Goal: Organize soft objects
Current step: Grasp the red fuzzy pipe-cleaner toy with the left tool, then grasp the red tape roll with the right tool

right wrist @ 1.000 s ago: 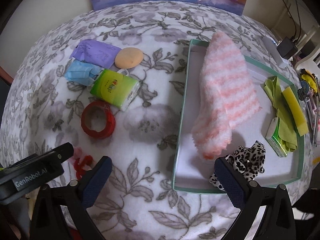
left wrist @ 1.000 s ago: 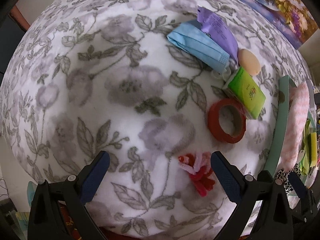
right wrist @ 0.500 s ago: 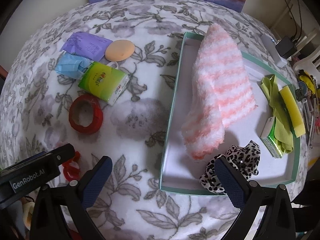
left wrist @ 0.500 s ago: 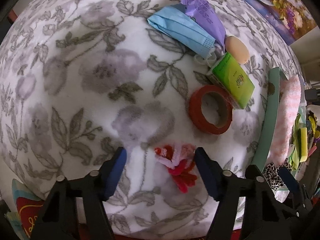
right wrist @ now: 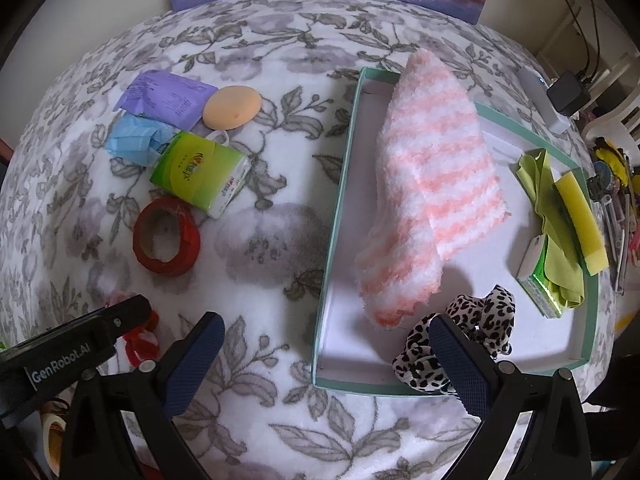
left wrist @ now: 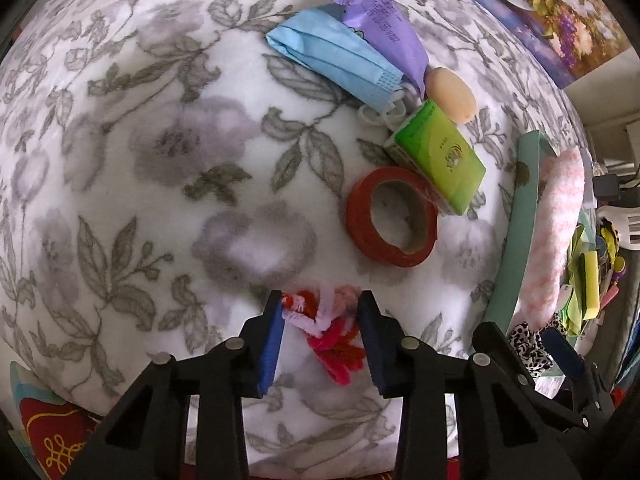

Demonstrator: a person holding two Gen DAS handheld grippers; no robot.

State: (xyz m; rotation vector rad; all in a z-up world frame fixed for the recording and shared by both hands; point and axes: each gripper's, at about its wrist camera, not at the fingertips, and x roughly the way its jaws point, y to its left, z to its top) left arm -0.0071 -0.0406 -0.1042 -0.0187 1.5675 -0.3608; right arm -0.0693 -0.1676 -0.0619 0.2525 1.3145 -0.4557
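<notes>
1. Lying on the grey-flowered fleece cloth [left wrist: 168,152] beyond the left gripper are a red ring of tape [left wrist: 392,222], a green tissue pack [left wrist: 438,158] touching the ring's far edge, a folded blue face mask [left wrist: 334,56], a purple foil packet [left wrist: 380,24] and a beige oval sponge [left wrist: 452,95].
2. Holding a pink-and-white striped fluffy sock [right wrist: 432,196], a leopard-print fabric scrunchie [right wrist: 472,336], a green cloth [right wrist: 552,240] and a yellow sponge strip [right wrist: 580,224], the shallow mint-green tray [right wrist: 336,216] sits to the right of that group.
3. Nothing stands between the tape ring and the tray wall but bare cloth.
4. The left gripper [left wrist: 322,336] is narrowed around a red, pink and white pipe-cleaner bundle [left wrist: 328,332]; both blue pads [left wrist: 272,344] sit at the bundle's sides, the left one touching its white-red end.
5. The right gripper [right wrist: 328,360] is spread wide and holds nothing, one finger over the cloth and the other over the tray's near corner, by the scrunchie.
6. The bundle rests on the cloth at its near edge, long axis slanting from far-left to near-right, the red loops pointing toward the camera.
</notes>
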